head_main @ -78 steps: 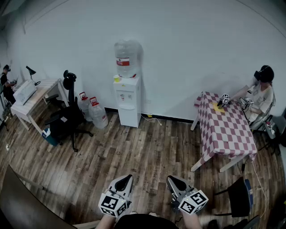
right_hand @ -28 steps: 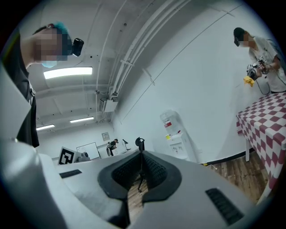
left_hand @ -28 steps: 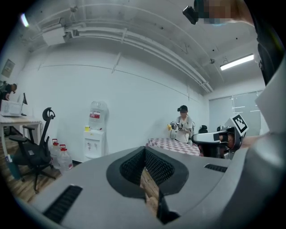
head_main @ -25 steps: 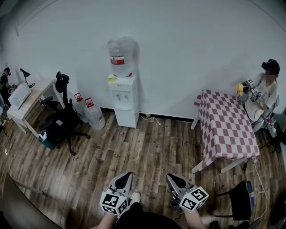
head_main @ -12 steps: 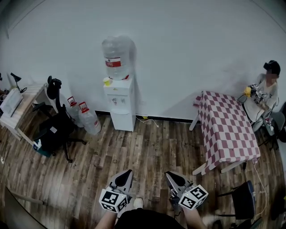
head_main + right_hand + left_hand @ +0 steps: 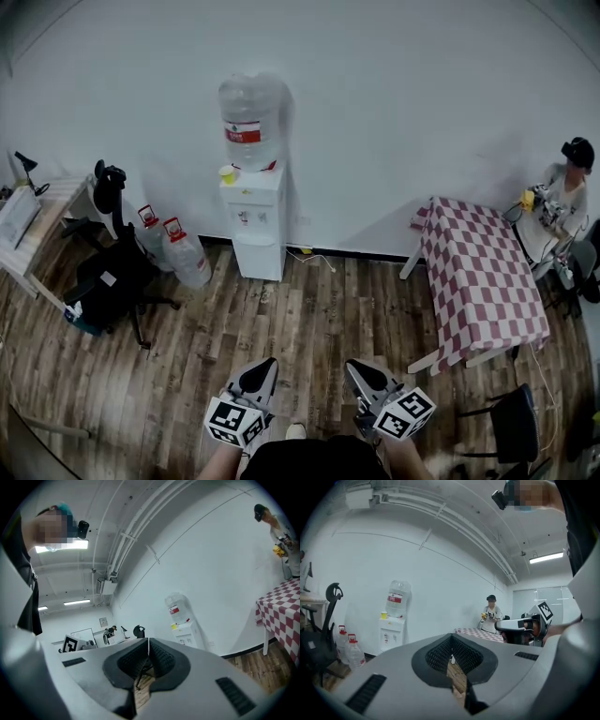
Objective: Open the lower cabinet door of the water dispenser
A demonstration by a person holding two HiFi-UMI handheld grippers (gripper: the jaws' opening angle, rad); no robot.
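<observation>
Head view, nearest first: left gripper [image 6: 266, 366] and right gripper [image 6: 353, 367] are held side by side at the bottom edge, pointing ahead, placed in frame as in every earlier picture. Each gripper view shows its jaws pressed together with nothing between them; both are empty. A shoe tip [image 6: 295, 429] shows between the two, which was not visible three seconds back. Beyond lies wood floor [image 6: 309, 319].

Water dispenser [image 6: 253, 220] stands against the white wall, left of centre, well apart from both grippers. Its lower cabinet door [image 6: 259, 255] sits flush and closed, as before. An inverted bottle [image 6: 249, 108] is on top, with a yellow cup [image 6: 226, 173] beside its neck. Two spare bottles [image 6: 178, 251] stand on the floor just left of the dispenser, and an office chair [image 6: 108, 272] stands further left. The desk [image 6: 23, 225] has slid toward the left edge of frame since the earliest picture.

At right, the marker cube and yellow item that lay on the checked table [image 6: 483, 277] earlier are off it. The seated person [image 6: 567, 192] holds a yellow item clear of the table.
</observation>
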